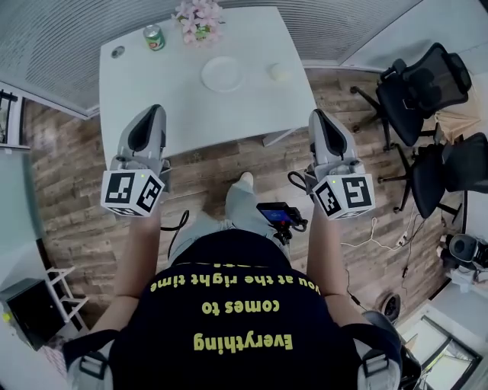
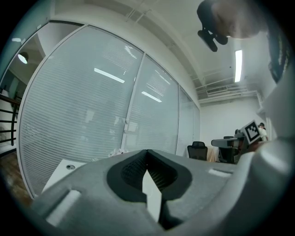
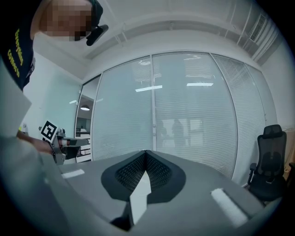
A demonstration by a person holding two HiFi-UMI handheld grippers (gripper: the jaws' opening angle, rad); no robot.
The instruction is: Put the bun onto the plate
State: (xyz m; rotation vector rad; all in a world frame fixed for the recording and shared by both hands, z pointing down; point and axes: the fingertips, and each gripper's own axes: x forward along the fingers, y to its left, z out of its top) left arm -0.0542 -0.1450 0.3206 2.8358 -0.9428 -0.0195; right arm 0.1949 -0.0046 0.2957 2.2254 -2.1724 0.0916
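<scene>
While the bun (image 1: 280,72) lay on the desk (image 1: 145,84) near the plate (image 1: 223,74) — untouched — the left gripper (image 1: 152,113) and right gripper (image 1: 318,116) were closed on nothing.

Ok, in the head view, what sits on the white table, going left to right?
round cable hole → green can → pink flowers → white plate → bun
</scene>
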